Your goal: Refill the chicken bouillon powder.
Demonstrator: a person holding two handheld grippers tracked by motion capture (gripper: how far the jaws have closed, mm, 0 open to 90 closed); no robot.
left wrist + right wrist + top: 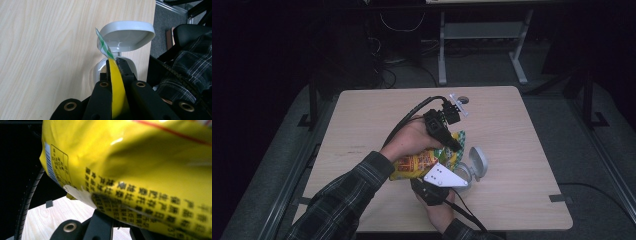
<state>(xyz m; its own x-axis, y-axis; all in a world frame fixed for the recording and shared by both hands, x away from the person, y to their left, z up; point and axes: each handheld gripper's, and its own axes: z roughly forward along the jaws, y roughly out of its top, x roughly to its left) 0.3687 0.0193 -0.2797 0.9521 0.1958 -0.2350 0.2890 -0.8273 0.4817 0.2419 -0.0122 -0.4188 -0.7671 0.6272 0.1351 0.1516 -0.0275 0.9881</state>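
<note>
Nearest the high camera: one plaid sleeve (344, 195) and two hands, each carrying one gripper.

Table (522, 150), one, light wood. It carried everything listed below, all gathered toward the middle of its near edge.

Snack bag (419, 164), one, yellow with printed text and a green-and-white checked top edge. It was held clear of the table between the two grippers, tilted, with its top end over the container. In the right gripper view the bag's back panel (140, 170), with barcode and small print, hung just above the jaws.

Left gripper (451, 140), one. Its jaws were clamped on the bag's top seam; the left gripper view showed the yellow film (117, 95) pinched between them and the checked tip standing free above.

Right gripper (439, 176), one. It sat under the bag's lower end, touching it. Whether its jaws were closed on the film could not be told.

Container (469, 170), one, small, grey-white, near the table's near edge. Its hinged lid (127, 35) stood open and upright behind the body.

Progress, as judged: the bag was lifted and gripped at the top, and the container was already open. The bag appeared unopened, though the seam was partly hidden. Tearing it and emptying it into the container seemingly remained.
</note>
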